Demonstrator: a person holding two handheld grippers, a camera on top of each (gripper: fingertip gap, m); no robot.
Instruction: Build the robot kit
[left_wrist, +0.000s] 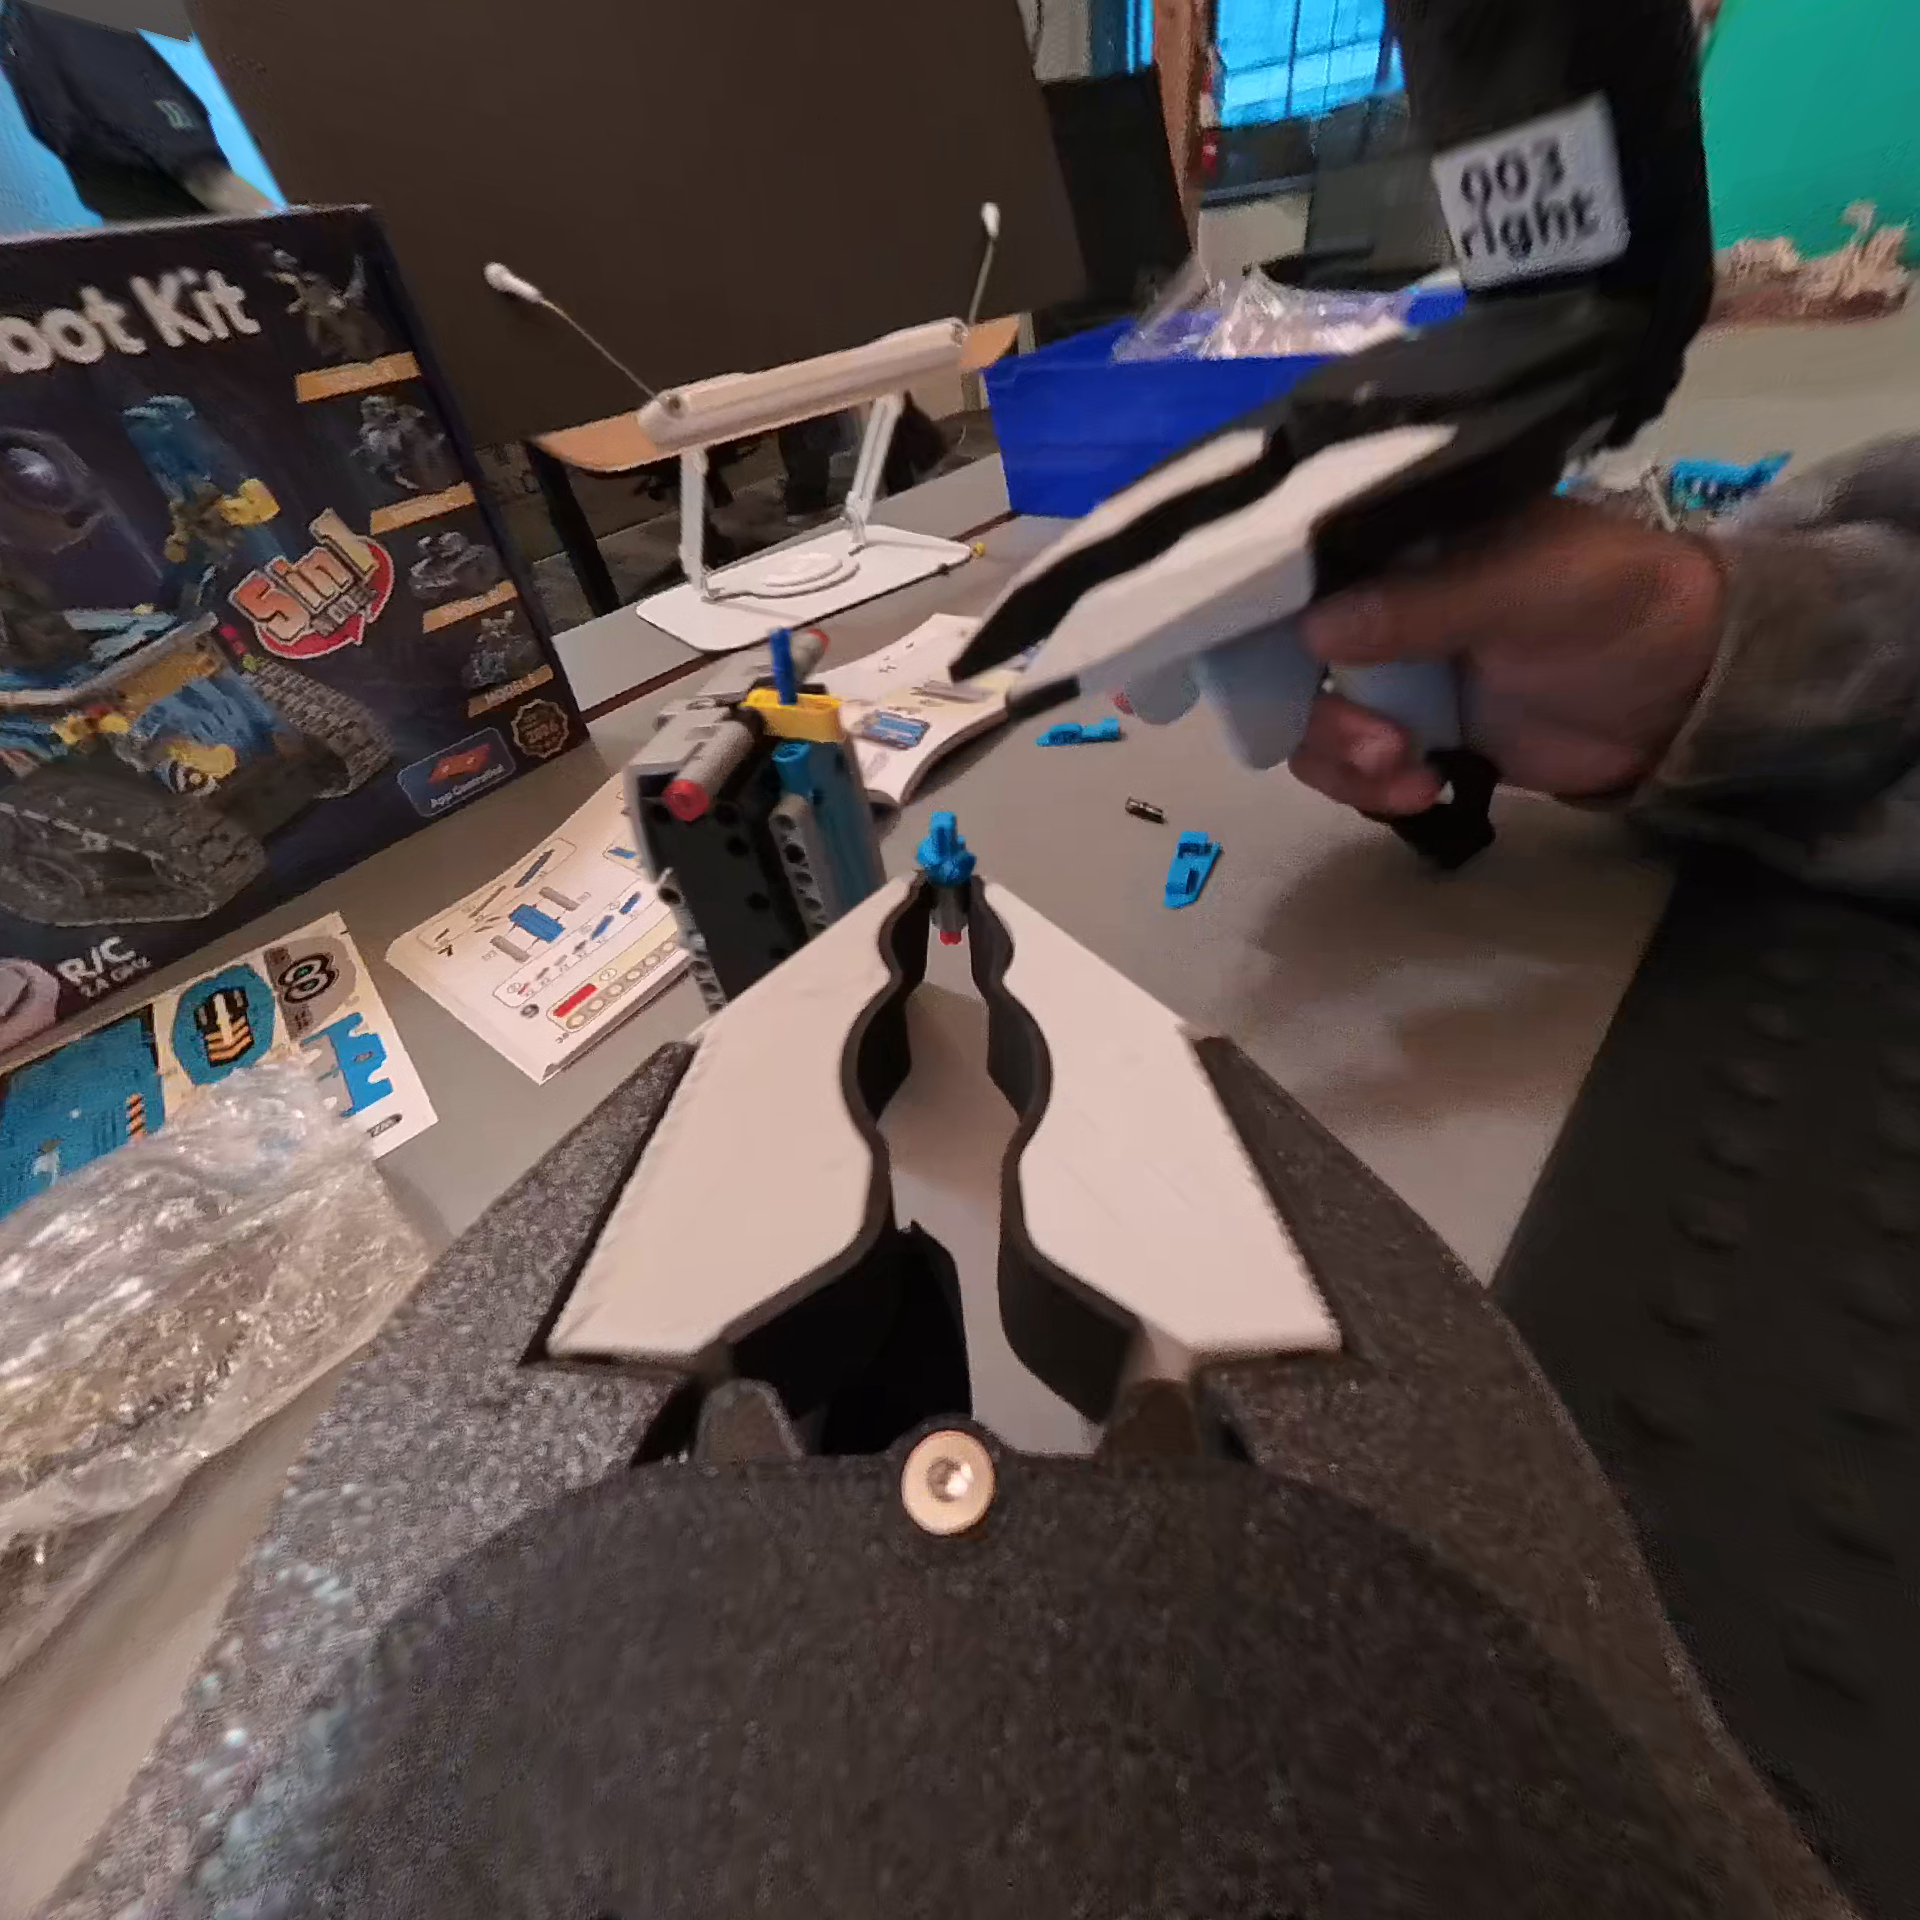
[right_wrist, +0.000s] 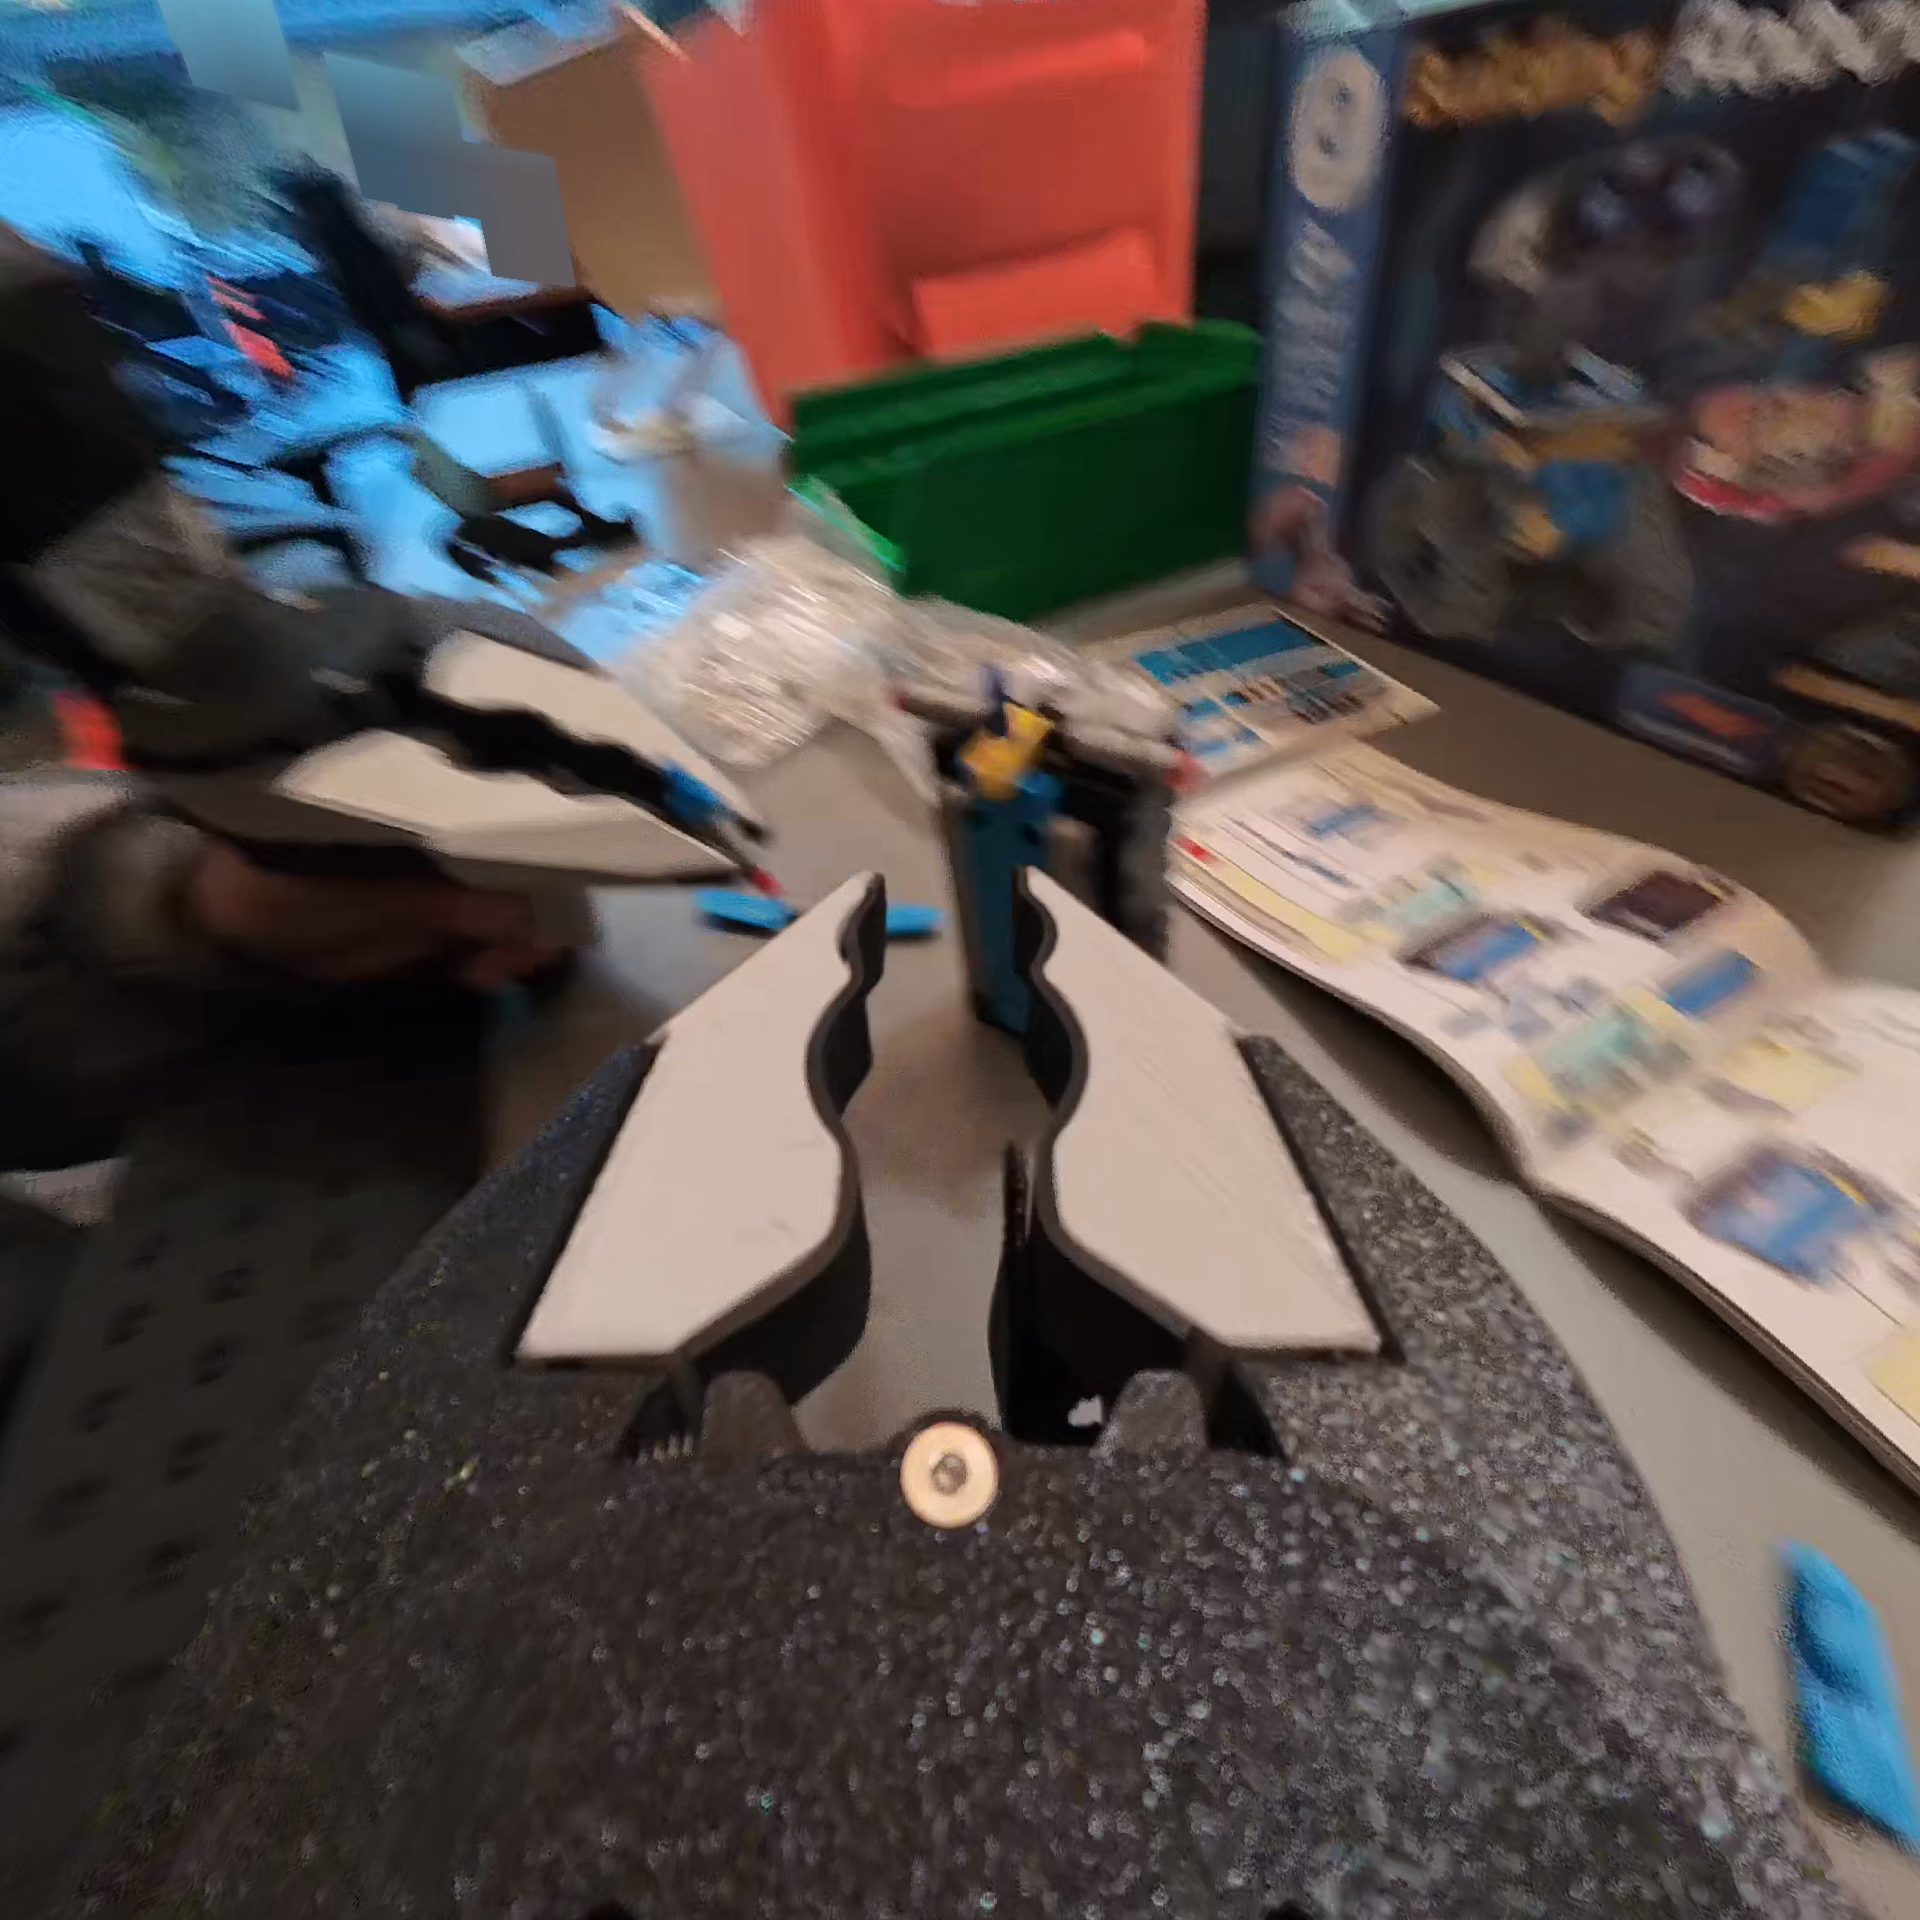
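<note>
Printed matter, wording left out: kit box (left_wrist: 239, 582) standing at the left of the left wrist view, with robot artwork and a red round badge; sticker sheet (left_wrist: 208, 1049) flat in front of it; open instruction booklet (left_wrist: 540, 935) beside that; white label (left_wrist: 1527, 197) on the right gripper body, upper right.

Left gripper (left_wrist: 945, 894): tips pressed nearly together, pinching a small blue pin piece (left_wrist: 943, 847) that sticks up out of the tips, frame centre. The brick assembly (left_wrist: 748, 831) (black/grey block, blue beam, yellow cap, red-tipped axle) stands upright just left of and beyond the tips, apart from them.

Right gripper (right_wrist: 954, 904): fingers spread, nothing between them. The assembly's blue beam (right_wrist: 1003, 894) shows in the gap beyond the tips; the right wrist view is motion-blurred, so probably no contact, but can't confirm.

Loose blue parts (left_wrist: 1190, 868) lie on the grey table (left_wrist: 1351, 987) at centre right, with bare tabletop around them. A black studded mat (left_wrist: 1714, 1299) covers the right edge. Crumpled plastic wrap (left_wrist: 156, 1299) at lower left, blue bin (left_wrist: 1091, 426) and white lamp stand (left_wrist: 800, 488) at the back.
</note>
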